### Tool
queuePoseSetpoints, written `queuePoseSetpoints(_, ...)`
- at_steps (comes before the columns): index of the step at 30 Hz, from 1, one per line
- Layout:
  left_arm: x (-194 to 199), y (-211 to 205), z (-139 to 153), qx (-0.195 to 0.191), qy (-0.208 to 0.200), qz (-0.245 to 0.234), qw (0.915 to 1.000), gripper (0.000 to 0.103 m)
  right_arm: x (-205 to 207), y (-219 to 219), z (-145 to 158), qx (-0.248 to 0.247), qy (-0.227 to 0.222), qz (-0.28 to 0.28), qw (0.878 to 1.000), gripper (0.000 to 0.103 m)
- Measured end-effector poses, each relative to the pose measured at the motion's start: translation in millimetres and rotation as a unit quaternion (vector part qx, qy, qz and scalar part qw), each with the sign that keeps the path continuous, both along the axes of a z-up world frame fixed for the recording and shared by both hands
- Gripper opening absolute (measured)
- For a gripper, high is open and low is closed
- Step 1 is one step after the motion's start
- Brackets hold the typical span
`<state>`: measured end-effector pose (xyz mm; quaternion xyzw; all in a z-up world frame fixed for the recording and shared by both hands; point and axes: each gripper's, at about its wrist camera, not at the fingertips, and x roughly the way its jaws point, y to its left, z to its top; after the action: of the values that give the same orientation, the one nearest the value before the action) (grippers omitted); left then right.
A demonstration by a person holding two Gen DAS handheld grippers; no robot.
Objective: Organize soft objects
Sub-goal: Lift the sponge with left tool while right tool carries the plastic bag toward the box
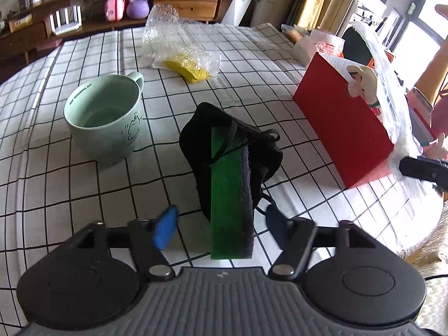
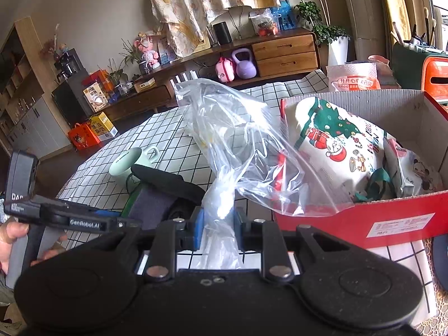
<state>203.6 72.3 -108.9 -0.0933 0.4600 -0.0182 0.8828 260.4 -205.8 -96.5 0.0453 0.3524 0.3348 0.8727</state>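
Note:
A green sponge with a dark scouring side stands on edge, leaning on a black fabric item on the checked tablecloth. My left gripper is open around the sponge's near end; neither blue pad touches it. My right gripper is shut on the twisted neck of a clear plastic bag, which billows up beside the red box. The box holds a Christmas-print soft pack and other soft packets. In the right wrist view, the left gripper's body and the hand on it sit at the far left.
A mint mug stands left of the sponge. Bubble wrap covers a yellow sponge farther back. The red box stands on the right. A sideboard with a purple kettlebell lies beyond the table.

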Motion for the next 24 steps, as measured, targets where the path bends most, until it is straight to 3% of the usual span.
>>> queuePoseSetpoints(8,-15,-17,-8,0.053,-0.018,0.002,0.9984,0.068,-2,0,0,0.000,0.000,-0.002,1.000,0.022)
queuePoseSetpoints(10,-15,-21,-9,0.059,-0.018,-0.001,0.9981,0.057,-2,0,0,0.000,0.001,-0.003,1.000,0.022)
queuePoseSetpoints(17,-15,-27,-14,0.065,-0.026,-0.004,0.9976,0.034,-2,0,2,-0.003,-0.001,-0.005,1.000,0.022)
queuePoseSetpoints(24,-16,-30,8,0.077,-0.039,-0.022,0.9960,0.030,-5,-6,5,-0.003,-0.001,-0.010,1.000,0.022)
